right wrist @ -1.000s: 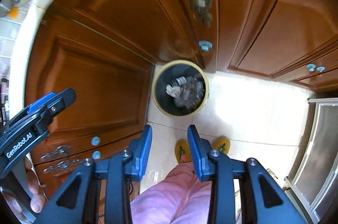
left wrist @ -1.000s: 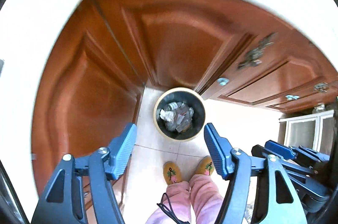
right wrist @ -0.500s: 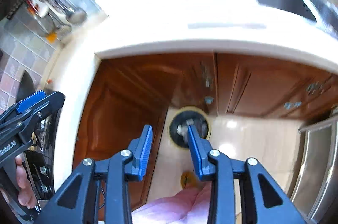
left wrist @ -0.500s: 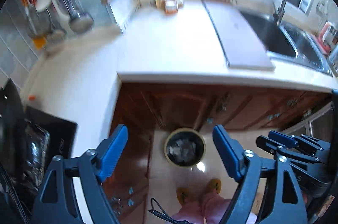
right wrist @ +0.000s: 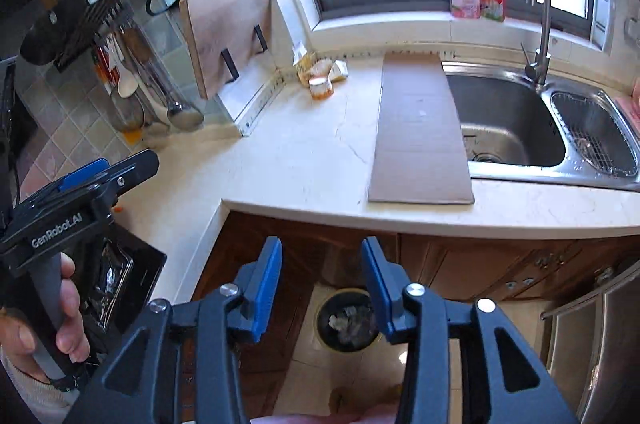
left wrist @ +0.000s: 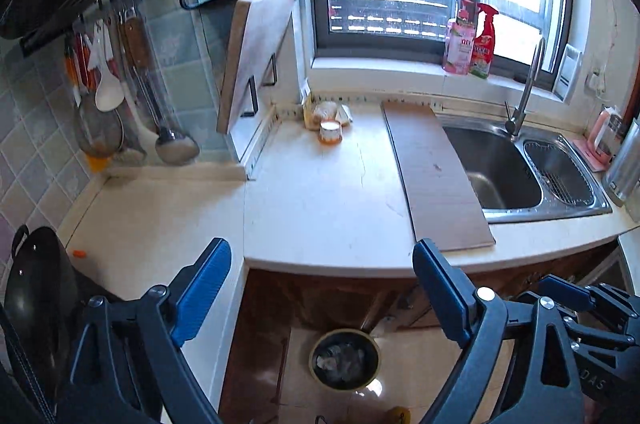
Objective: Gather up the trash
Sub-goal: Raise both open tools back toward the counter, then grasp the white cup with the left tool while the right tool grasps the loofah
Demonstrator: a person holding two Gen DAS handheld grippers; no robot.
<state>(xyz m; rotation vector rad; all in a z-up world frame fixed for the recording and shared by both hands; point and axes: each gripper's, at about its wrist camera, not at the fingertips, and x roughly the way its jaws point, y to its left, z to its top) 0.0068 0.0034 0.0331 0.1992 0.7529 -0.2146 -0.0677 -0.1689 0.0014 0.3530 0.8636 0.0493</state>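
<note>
With scraps already lying in the bin [left wrist: 345, 360] on the floor, both my left gripper [left wrist: 322, 294] and right gripper [right wrist: 321, 282] are opening, empty; wrappers [left wrist: 327, 115] wait in the far countertop [left wrist: 320, 199] corner.

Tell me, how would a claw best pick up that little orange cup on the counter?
Grip the small orange cup across its round sides, coming from the near, open counter side. It stands upright with wrappers crowded behind it by the wall, so the front is free.
</note>
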